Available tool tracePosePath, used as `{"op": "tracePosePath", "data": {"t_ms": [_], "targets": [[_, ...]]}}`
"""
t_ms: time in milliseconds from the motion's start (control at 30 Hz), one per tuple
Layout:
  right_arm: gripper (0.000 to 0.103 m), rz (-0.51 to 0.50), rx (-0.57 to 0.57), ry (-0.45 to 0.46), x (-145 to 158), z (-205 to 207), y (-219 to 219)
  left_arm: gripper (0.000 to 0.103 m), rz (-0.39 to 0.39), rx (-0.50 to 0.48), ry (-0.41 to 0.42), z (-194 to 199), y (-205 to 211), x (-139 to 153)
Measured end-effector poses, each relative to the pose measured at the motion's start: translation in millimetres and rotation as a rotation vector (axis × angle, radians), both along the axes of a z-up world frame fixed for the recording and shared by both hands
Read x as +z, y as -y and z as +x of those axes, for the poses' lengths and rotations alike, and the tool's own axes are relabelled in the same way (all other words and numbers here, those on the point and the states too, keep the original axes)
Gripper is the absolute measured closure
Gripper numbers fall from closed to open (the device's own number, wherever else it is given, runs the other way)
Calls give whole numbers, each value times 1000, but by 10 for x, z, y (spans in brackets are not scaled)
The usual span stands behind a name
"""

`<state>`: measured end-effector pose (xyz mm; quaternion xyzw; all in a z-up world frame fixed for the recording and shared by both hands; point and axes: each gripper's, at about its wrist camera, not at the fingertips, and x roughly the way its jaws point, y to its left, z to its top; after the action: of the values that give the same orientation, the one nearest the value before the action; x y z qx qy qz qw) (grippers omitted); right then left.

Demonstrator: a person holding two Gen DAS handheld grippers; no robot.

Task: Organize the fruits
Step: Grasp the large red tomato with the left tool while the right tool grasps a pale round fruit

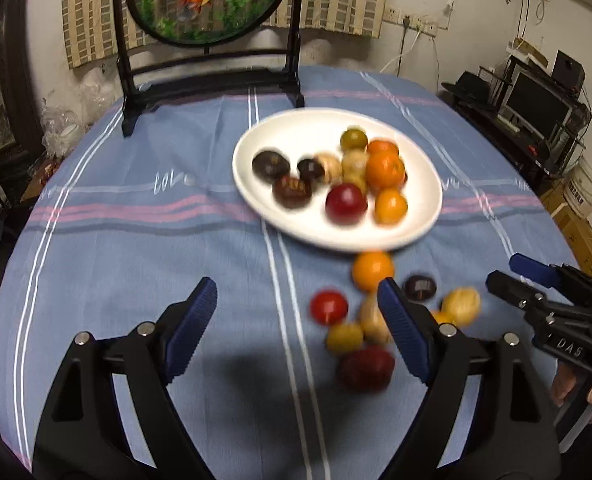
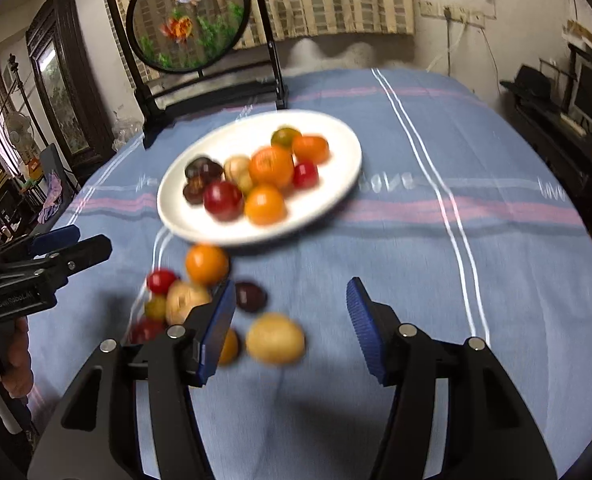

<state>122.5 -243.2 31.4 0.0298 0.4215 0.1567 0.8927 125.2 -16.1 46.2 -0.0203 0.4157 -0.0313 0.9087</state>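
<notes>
Lying partly gathered and partly loose, the fruits fall into two groups. A heap of oranges, red and dark fruits fills the white plate near the middle of the blue striped tablecloth. A loose cluster sits on the cloth just near of the plate's rim: an orange closest to the rim, a small red fruit, a dark round fruit, a yellow-tan fruit and a larger dark red one nearest.

The left gripper angles down over the cloth to the left of the cluster, jaws wide apart with nothing between them. The right gripper points down the same way on the cluster's right side, jaws apart and empty; the yellow-tan fruit lies on the cloth below the gap.

A round framed goldfish screen stands at the far edge.
</notes>
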Motion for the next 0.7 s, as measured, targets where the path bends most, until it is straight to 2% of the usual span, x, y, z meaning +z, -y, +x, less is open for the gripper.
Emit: {"op": "tracePosePath", "data": {"t_ms": [167, 400, 700], "targets": [[45, 17, -28, -5, -108, -267, 129, 19, 12, 14, -18, -237, 15, -151], [41, 9, -19, -17, -208, -530, 209, 19, 54, -34, -45, -419, 243, -361], [41, 26, -27, -28, -262, -631, 294, 22, 60, -83, -88, -355, 448, -557]]}}
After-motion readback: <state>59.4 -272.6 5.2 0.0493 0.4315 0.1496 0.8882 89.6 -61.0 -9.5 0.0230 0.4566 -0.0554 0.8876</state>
